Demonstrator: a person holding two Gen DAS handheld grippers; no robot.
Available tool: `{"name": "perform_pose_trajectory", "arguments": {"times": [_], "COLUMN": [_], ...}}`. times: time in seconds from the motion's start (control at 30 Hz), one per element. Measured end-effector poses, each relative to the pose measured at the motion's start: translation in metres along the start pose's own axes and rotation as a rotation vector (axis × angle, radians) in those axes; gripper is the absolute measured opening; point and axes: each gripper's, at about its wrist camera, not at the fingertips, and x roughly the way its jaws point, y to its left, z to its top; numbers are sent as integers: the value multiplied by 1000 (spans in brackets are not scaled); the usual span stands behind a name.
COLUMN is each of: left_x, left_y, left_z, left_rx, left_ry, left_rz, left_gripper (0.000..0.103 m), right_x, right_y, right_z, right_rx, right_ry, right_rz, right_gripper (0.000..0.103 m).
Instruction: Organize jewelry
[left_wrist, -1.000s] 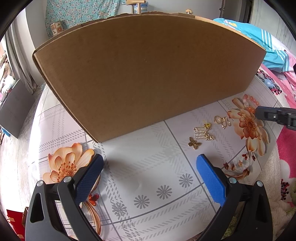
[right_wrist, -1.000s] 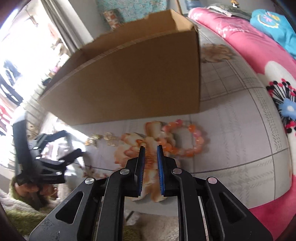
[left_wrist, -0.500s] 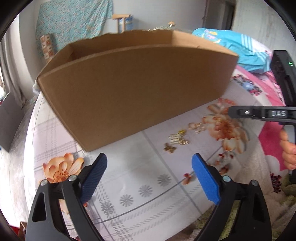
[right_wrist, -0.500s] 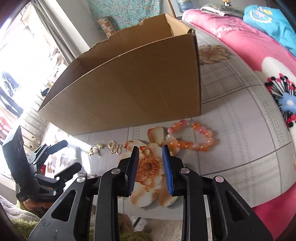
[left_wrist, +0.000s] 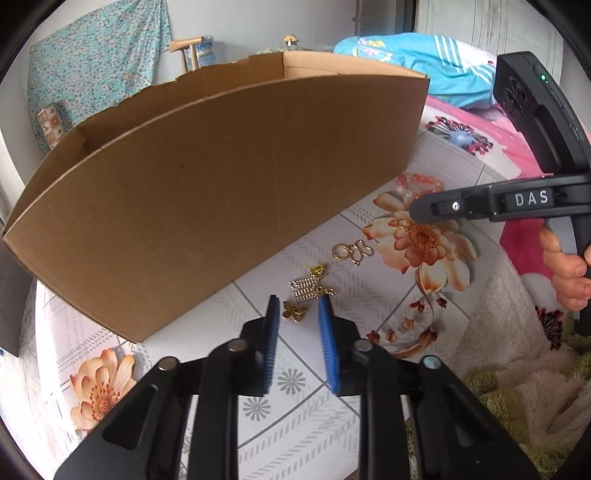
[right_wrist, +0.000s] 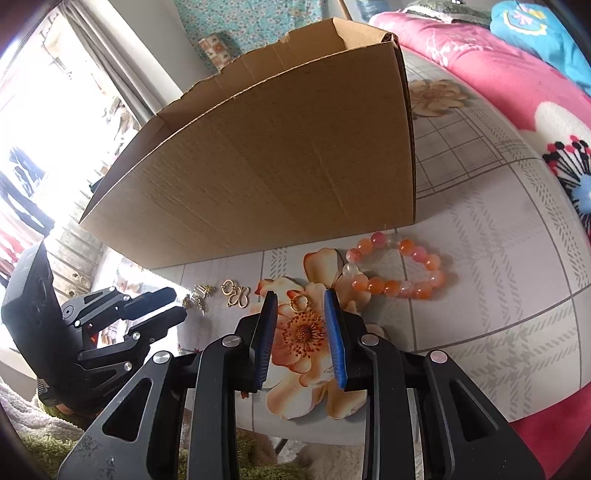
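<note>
Small gold pieces lie on the flowered tablecloth (left_wrist: 332, 406) in front of a cardboard box (left_wrist: 221, 184). My left gripper (left_wrist: 299, 304) points down over a gold butterfly charm (left_wrist: 294, 312). Its jaws are closing with the charm between the tips, and the pads stand clear of it. A gold comb piece (left_wrist: 306, 286) and a looped gold clasp (left_wrist: 352, 252) lie just beyond. My right gripper (right_wrist: 301, 300) is narrowly open with a gold ring (right_wrist: 298, 302) on the cloth between its tips, untouched. An orange bead bracelet (right_wrist: 399, 273) lies to the right, near the box (right_wrist: 277, 166) corner.
The right gripper (left_wrist: 419, 212), held by a hand (left_wrist: 565, 266), reaches in from the right in the left wrist view. The left gripper (right_wrist: 177, 306) shows at the left in the right wrist view. A pink blanket (right_wrist: 517, 92) borders the table. A green rug (left_wrist: 517, 406) lies below the edge.
The left jaws have narrowed from wide apart to close around the butterfly charm as the gripper shifted right toward the gold pieces. The right jaws widened slightly and now frame the ring.
</note>
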Motion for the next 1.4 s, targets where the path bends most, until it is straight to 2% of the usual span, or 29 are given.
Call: {"name": "perform_pose_trajectory", "arguments": {"times": [0.63, 0.8, 1.03, 1.27, 1.4], "left_x": [6, 4, 0, -4, -5], "left_y": [1, 0, 4, 7, 7], "left_z": [3, 1, -4, -6, -6], "left_rx": [19, 7, -31, -47, -51], "left_ry": [22, 22, 19, 4, 0], "left_rz": [10, 17, 15, 23, 22], "left_gripper": [12, 12, 12, 12, 12], "right_x": [-10, -16, -8, 1, 9], "right_y": [-6, 0, 26, 39, 46], "right_z": [-9, -14, -18, -17, -21], "right_rx": [13, -54, -230, -301, -322], "right_ry": [-16, -27, -20, -15, -4], "right_rz": [-8, -50, -159, -180, -207], "right_gripper": [27, 27, 27, 27, 21]}}
